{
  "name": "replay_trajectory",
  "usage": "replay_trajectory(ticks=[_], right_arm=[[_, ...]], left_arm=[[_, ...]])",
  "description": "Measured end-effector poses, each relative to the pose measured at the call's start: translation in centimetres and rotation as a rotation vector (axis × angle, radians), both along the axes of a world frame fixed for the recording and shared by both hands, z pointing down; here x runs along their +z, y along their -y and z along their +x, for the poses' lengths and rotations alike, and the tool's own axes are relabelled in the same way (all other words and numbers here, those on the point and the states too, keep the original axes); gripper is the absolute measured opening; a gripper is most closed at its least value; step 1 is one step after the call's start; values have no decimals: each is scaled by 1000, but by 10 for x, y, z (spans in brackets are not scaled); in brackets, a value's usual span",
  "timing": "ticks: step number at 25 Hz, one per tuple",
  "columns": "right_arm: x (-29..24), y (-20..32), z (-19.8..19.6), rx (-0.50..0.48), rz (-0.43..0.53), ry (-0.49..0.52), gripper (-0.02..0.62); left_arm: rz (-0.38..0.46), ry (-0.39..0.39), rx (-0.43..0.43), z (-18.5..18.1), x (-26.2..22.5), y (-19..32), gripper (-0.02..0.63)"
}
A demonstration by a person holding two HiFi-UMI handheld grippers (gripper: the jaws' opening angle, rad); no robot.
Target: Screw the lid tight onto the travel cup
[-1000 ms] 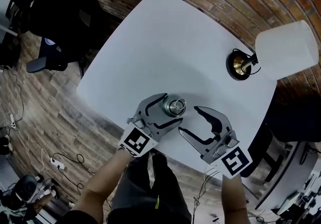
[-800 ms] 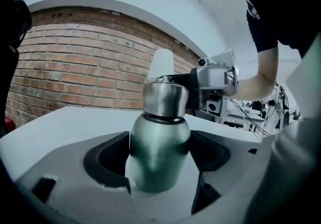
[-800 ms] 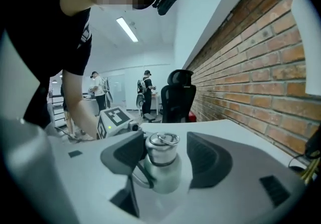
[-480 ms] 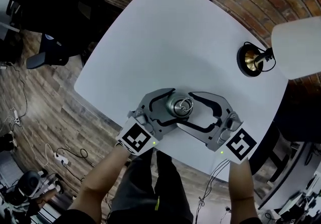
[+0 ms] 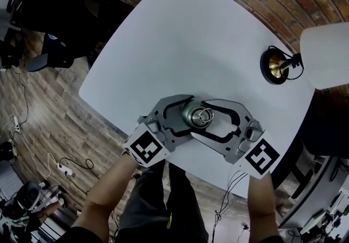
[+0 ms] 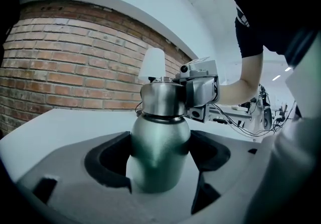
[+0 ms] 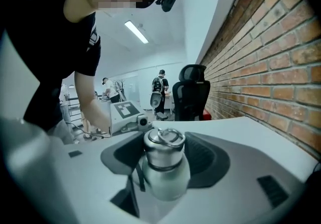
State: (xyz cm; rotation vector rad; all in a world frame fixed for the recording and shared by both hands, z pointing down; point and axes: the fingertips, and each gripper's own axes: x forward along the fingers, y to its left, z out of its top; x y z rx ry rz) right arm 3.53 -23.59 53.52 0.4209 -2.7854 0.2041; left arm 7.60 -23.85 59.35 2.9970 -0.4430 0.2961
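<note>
A steel travel cup (image 5: 191, 116) stands on the white table (image 5: 191, 40) near its front edge, with a ring-topped lid (image 5: 202, 115) on its neck. My left gripper (image 5: 190, 115) is shut on the cup's body (image 6: 158, 152), its dark pads pressed against both sides. From the right, my right gripper (image 5: 203, 119) reaches around the lid (image 7: 163, 148). Its jaws are closing with the lid between them, and the pads stand close at either side without a clear squeeze. The left gripper view shows the right gripper (image 6: 200, 92) level with the lid (image 6: 161, 98).
A lamp with a white shade (image 5: 327, 54) and a brass base (image 5: 275, 66) stands at the table's far right corner by the brick wall. A black office chair (image 5: 49, 56) is off the table's left edge. Cables lie on the wooden floor.
My right gripper has come in from the right, where it hung open beside the cup, and now sits around the lid. The left gripper has kept its hold on the cup.
</note>
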Motion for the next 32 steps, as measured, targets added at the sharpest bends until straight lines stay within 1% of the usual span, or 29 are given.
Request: replay_trajectory(ticks=[2, 4, 6, 9, 11, 13, 15, 18, 21, 23, 26, 29, 31, 32], right_arm=[[-2, 2, 1, 72, 26, 10, 259], [-5, 5, 4, 182, 59, 19, 259], [-8, 8, 8, 321, 86, 30, 259], [-10, 14, 13, 559, 73, 83, 259], [-11, 15, 15, 692, 75, 98, 258], [-10, 13, 15, 760, 96, 73, 258], [-8, 12, 15, 775, 107, 44, 259], [-2, 7, 15, 733, 98, 14, 259], [1, -1, 15, 625, 66, 0, 275], [0, -9, 14, 512, 85, -23, 282], [-5, -19, 13, 279, 140, -66, 304], [-13, -16, 8, 69, 173, -74, 311], [-14, -10, 3, -17, 187, -84, 311], [-12, -8, 1, -41, 189, -94, 311]], left_arm=[[5, -1, -13, 0, 1, 0, 354], [3, -13, -42, 1, -1, 1, 354], [-1, -30, -75, 4, -6, 3, 354], [19, -28, -93, 4, -8, 4, 354], [29, -21, -100, 4, -8, 5, 354], [30, -24, -108, 4, -9, 4, 354], [29, -25, -112, 4, -8, 4, 354], [28, -22, -112, 5, -6, 3, 354], [24, -21, -113, 5, -5, 2, 354], [20, -20, -113, 4, -5, 2, 354], [20, -24, -110, 5, -5, 2, 354], [23, -25, -103, 4, -6, 2, 354], [23, -22, -98, 4, -6, 2, 354], [24, -23, -96, 5, -6, 2, 354]])
